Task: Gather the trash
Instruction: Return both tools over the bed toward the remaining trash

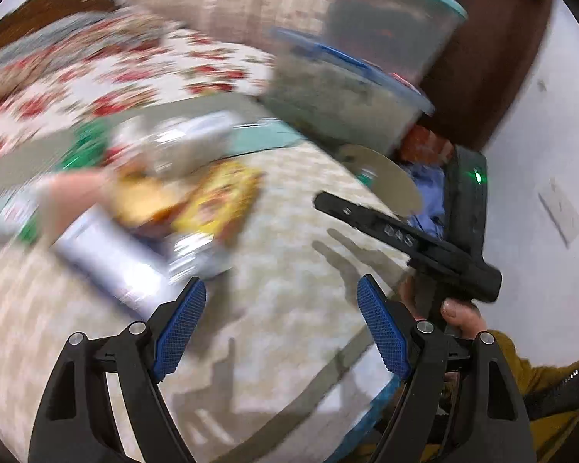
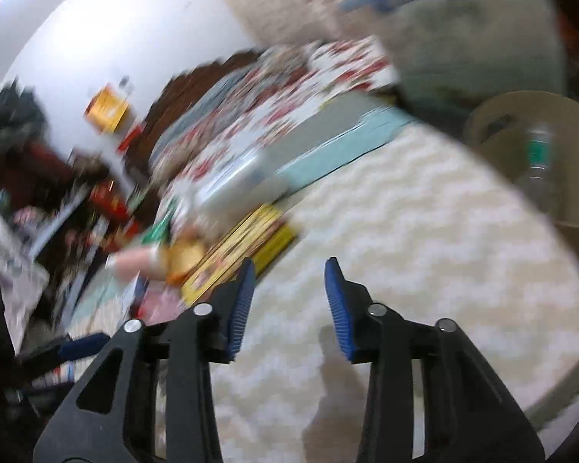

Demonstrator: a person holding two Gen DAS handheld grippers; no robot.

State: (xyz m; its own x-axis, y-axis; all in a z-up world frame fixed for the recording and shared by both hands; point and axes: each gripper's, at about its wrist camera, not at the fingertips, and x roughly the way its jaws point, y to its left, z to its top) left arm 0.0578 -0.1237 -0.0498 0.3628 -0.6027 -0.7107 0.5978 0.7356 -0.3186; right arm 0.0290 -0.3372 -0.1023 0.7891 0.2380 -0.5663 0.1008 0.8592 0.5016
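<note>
Both views are motion-blurred. A pile of trash lies on the checked tabletop (image 1: 289, 270): a yellow printed wrapper (image 1: 220, 196), a silver-white packet (image 1: 112, 254) and a clear plastic bottle (image 1: 181, 142). My left gripper (image 1: 281, 301) is open and empty, just right of the packet. My right gripper (image 2: 289, 285) is open and empty above the table, its left finger close to the yellow wrapper (image 2: 243, 254). A tan bin (image 2: 536, 154) at the table's right edge holds a clear bottle (image 2: 540, 162). The right gripper's body (image 1: 405, 243) shows in the left wrist view.
Two clear storage tubs with blue lids (image 1: 347, 96) stand behind the table, also in the right wrist view (image 2: 474, 34). A floral bedspread (image 1: 135, 77) lies beyond. A cluttered shelf (image 2: 77, 200) is at far left. The tan bin's rim (image 1: 386, 177) sits by the table edge.
</note>
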